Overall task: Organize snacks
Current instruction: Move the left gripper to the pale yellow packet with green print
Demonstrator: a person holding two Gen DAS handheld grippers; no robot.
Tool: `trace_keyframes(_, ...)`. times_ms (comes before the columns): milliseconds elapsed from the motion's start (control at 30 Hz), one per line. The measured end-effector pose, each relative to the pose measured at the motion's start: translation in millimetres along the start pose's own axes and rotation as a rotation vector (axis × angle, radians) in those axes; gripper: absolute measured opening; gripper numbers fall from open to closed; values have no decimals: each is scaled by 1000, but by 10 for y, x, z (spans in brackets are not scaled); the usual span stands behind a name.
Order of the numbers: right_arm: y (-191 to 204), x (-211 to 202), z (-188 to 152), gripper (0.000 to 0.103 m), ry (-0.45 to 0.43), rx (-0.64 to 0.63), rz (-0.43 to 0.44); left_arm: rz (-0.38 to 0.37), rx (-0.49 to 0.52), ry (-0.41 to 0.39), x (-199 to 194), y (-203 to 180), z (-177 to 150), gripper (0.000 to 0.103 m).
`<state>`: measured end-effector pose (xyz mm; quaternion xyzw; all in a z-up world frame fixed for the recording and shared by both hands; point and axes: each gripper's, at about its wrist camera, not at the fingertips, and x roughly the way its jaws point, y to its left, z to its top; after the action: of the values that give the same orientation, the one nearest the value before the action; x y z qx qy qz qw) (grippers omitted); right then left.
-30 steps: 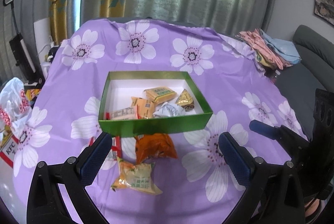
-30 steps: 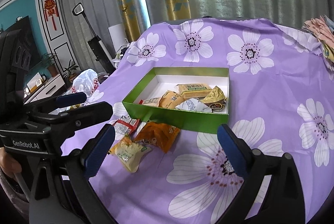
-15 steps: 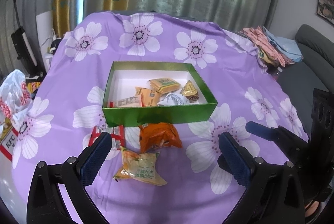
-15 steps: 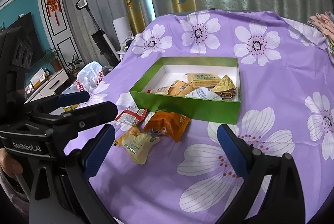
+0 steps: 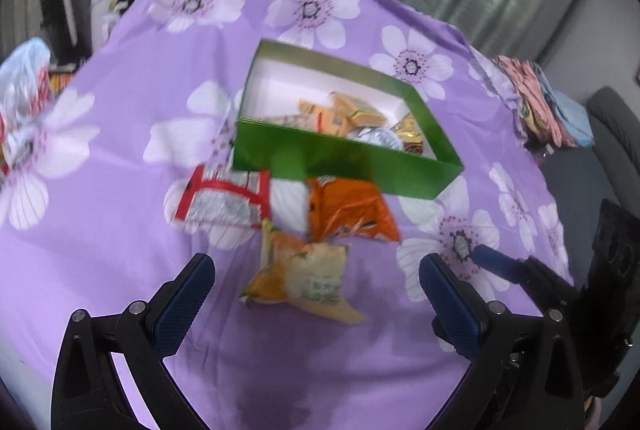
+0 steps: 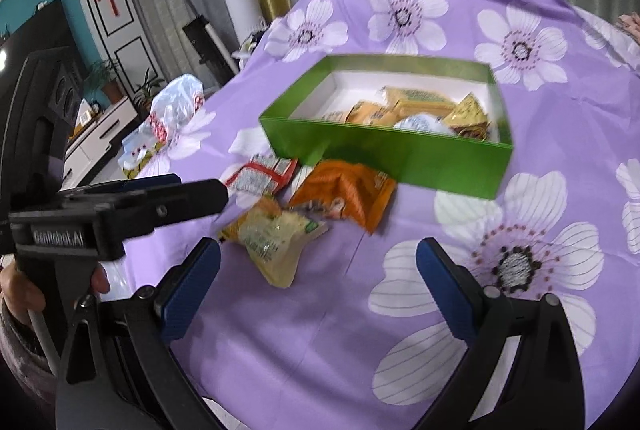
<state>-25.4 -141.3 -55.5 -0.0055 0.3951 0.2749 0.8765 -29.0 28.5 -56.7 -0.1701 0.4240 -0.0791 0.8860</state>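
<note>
Green box (image 5: pixel 344 161) sat on the table (image 5: pixel 120 238), holding several snacks. Three packets (image 5: pixel 300 278) lay just before it. Your left tool (image 5: pixel 316 294) and right tool (image 6: pixel 318 272) were spread, gripping nothing.

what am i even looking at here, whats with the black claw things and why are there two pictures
Those black claws are handheld grippers; a person holds one in each hand. Each carries a fisheye camera looking along its blue-padded fingers, so there are two pictures. One looks out from the left gripper, the other from the right gripper. Both are open and hold nothing. Ahead is a table under a purple flowered cloth. On it sits a green box with several snacks inside. Three packets lie outside, in front of it: a red and white packet, an orange packet and a yellowish packet nearest the left gripper.
</note>
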Motion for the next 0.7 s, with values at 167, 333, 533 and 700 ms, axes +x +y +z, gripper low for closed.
trace_keyframes(167,93,200,-95,99,47,-32,25,-52,-11,11,70,213,-130,101)
trace_keyframes(333,183,427,-172,99,96,-62,60,-112,-37,14,149,320,-177,101)
trace_keyframes(533,208,613,-201,98,127,-74,84,-123,-53,25,305,349,-131,101)
trace_keyframes(700,164,769,-183,89,149,-40,113,-117,-18,52,455,261,-119,101)
